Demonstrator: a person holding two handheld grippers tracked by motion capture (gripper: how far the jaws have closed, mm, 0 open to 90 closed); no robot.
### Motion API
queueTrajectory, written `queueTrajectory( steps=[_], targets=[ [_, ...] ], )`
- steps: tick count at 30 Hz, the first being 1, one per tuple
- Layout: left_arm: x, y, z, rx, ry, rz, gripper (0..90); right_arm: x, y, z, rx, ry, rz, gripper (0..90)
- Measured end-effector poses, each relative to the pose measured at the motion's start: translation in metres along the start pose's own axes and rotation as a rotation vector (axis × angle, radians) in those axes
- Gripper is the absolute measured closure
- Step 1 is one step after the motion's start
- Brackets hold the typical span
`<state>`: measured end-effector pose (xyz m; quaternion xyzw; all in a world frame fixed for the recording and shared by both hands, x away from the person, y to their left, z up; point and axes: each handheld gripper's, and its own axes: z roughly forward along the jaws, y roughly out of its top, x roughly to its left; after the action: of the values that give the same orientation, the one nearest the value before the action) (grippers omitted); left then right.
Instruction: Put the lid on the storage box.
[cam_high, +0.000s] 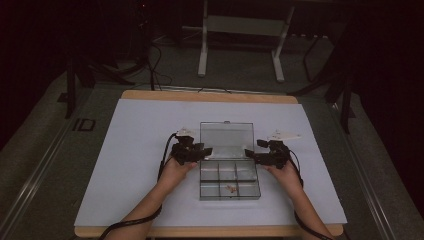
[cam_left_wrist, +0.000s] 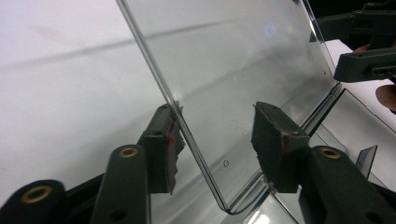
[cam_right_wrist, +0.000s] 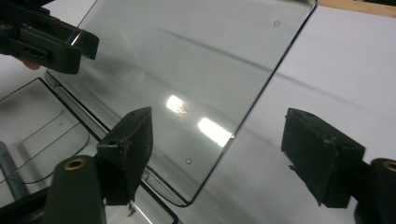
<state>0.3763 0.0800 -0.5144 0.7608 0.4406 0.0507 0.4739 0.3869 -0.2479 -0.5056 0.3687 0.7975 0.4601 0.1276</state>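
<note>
Clear lid (cam_left_wrist: 243, 70) edge between tongs (cam_left_wrist: 212, 140), box contents indistinct

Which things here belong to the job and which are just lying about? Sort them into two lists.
In the job:
clear compartment box
its open lid
small item in a compartment
left gripper, jaws astride the lid's edge
right gripper, jaws astride the other edge

Lying about:
white table cover
white stand behind the table
</note>
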Motion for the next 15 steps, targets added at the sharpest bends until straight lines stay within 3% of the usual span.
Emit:
queueTrajectory(
  steps=[4,5,15],
  targets=[
    [-0.001,-0.001,-0.002,-0.012,0.003,0.011,57.3,0.000,0.000,-0.001,-0.004,0.012,-0.002,31.3],
    [-0.003,-0.001,-0.007,-0.037,0.009,0.033,60.4,0.001,0.001,-0.001,-0.002,0.014,-0.012,34.8],
    [-0.004,-0.001,-0.015,-0.060,-0.005,0.071,68.9,0.005,0.002,-0.004,0.005,0.045,-0.022,51.0]
  ],
)
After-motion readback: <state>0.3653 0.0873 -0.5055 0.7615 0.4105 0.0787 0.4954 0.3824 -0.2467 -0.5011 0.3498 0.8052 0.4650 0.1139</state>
